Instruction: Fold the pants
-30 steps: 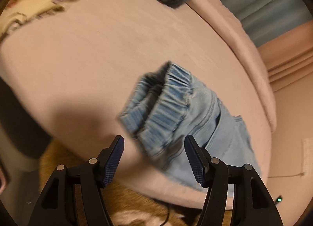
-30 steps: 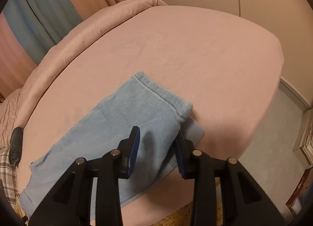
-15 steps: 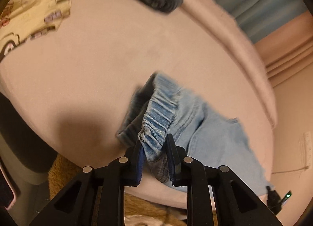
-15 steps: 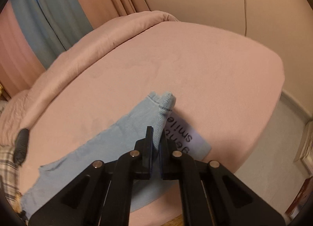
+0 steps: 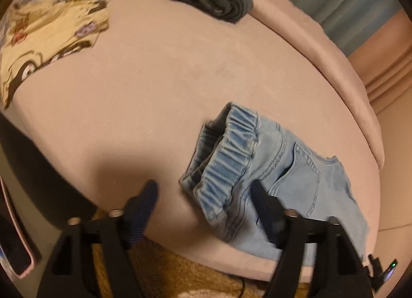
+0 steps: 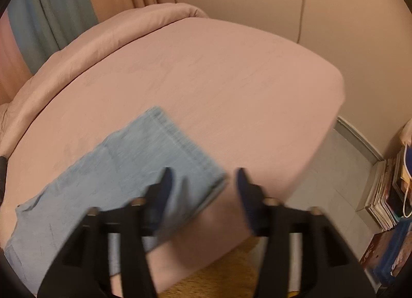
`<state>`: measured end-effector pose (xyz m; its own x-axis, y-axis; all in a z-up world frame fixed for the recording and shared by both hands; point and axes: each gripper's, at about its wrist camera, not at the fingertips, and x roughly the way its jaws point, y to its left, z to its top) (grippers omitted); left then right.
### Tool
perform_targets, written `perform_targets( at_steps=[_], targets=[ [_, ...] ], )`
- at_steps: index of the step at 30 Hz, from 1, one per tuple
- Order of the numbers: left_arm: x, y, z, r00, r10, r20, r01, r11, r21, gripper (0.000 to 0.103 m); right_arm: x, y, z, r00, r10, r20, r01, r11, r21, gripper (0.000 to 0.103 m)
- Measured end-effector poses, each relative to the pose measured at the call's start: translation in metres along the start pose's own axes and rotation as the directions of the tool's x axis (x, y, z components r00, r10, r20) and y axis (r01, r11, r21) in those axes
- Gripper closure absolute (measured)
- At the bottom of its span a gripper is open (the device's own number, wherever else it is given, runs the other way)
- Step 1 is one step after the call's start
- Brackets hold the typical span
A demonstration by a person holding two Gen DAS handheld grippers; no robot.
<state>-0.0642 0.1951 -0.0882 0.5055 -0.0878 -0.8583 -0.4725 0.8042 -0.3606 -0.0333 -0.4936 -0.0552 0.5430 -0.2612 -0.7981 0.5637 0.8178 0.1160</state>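
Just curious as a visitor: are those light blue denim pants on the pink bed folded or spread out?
Folded lengthwise: the light blue denim pants show a doubled elastic waistband, and one hem.

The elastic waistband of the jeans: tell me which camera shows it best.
The left wrist view. The waistband lies gathered and unobstructed just ahead of the open left gripper. The right wrist view shows only the hem end of the jeans, no waistband, by the open right gripper.

Light blue denim pants (image 5: 288,166) lie on a plain pink sheet (image 5: 154,97).
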Motion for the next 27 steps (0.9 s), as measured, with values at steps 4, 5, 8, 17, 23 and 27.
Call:
perform_targets(
  at_steps=[4, 5, 8, 17, 23, 27],
  targets=[
    [0.027, 0.002, 0.002, 0.996, -0.060, -0.067, 0.059, 0.998, -0.017, 0.023, 0.011, -0.025, 0.004, 0.996, 0.081, -0.038, -0.077, 0.992, 0.102, 0.040],
    [0.037, 0.003, 0.000, 0.992, -0.087, -0.093, 0.083, 0.996, -0.044, 0.023, 0.014, -0.026, 0.004, 0.993, 0.109, -0.047, -0.103, 0.988, 0.116, 0.041],
    [0.043, -0.007, -0.008, 0.997, -0.055, -0.049, 0.054, 0.998, -0.008, 0.036, 0.036, -0.023, 0.000, 0.975, 0.199, -0.102, -0.183, 0.972, 0.147, 0.064],
    [-0.005, -0.019, -0.008, 0.996, -0.082, -0.019, 0.082, 0.997, 0.012, 0.073, 0.014, -0.008, 0.005, 0.979, 0.205, 0.005, -0.203, 0.962, 0.185, 0.091],
    [0.035, -0.002, -0.012, 0.994, -0.050, -0.098, 0.046, 0.998, -0.044, 0.064, 0.049, 0.010, -0.007, 0.992, 0.052, -0.112, -0.043, 0.995, 0.089, 0.083],
    [0.025, -0.008, -0.009, 0.993, -0.027, -0.113, 0.028, 1.000, 0.008, 0.061, 0.036, 0.058, -0.007, 0.990, -0.116, -0.082, 0.101, 0.981, -0.168, 0.044]
  ],
)
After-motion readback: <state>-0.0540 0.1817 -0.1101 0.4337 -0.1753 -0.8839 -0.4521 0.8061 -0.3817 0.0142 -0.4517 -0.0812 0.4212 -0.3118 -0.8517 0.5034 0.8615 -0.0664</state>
